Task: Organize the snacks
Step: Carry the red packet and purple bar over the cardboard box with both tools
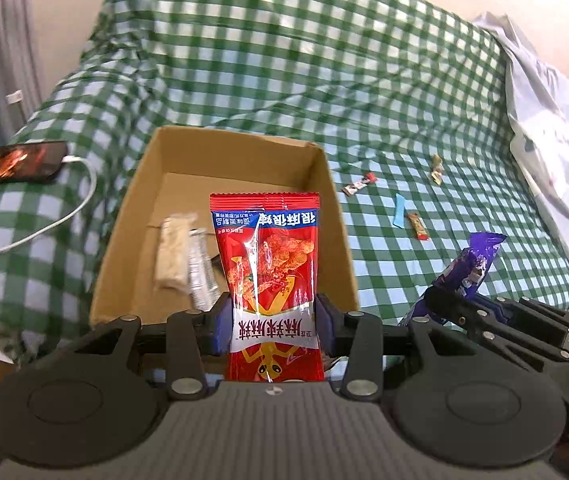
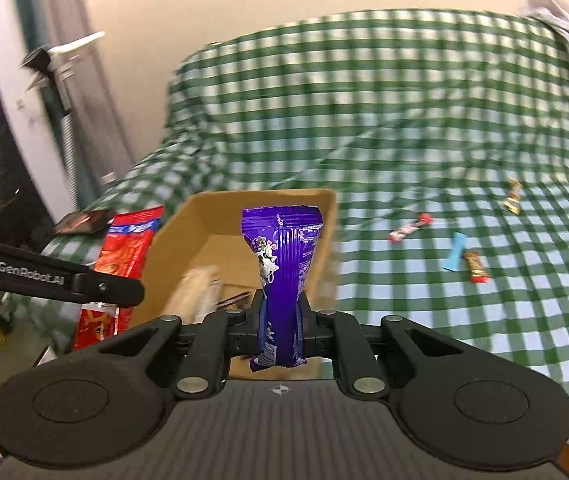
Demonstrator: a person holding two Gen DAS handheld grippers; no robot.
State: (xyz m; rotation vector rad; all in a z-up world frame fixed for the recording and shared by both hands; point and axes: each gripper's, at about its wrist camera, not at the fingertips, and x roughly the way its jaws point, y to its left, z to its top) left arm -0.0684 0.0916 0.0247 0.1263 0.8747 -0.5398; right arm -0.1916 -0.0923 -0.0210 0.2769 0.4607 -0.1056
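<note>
Through the left wrist view, our left gripper (image 1: pixel 273 322) is clamped on the red snack packet (image 1: pixel 270 276), held upright just short of the cardboard box (image 1: pixel 124 236) ahead of the jaws, apparently for dropping in.

Through the right wrist view, our right gripper (image 2: pixel 280 326) pinches the purple snack packet (image 2: pixel 284 276), with the box directly beyond its jaws; loose candies (image 2: pixel 472 266) lie off to their right.

The right gripper (image 2: pixel 280 316) pinched a purple packet (image 2: pixel 284 272) upright; the box (image 2: pixel 188 232) lay at twelve o'clock.
</note>
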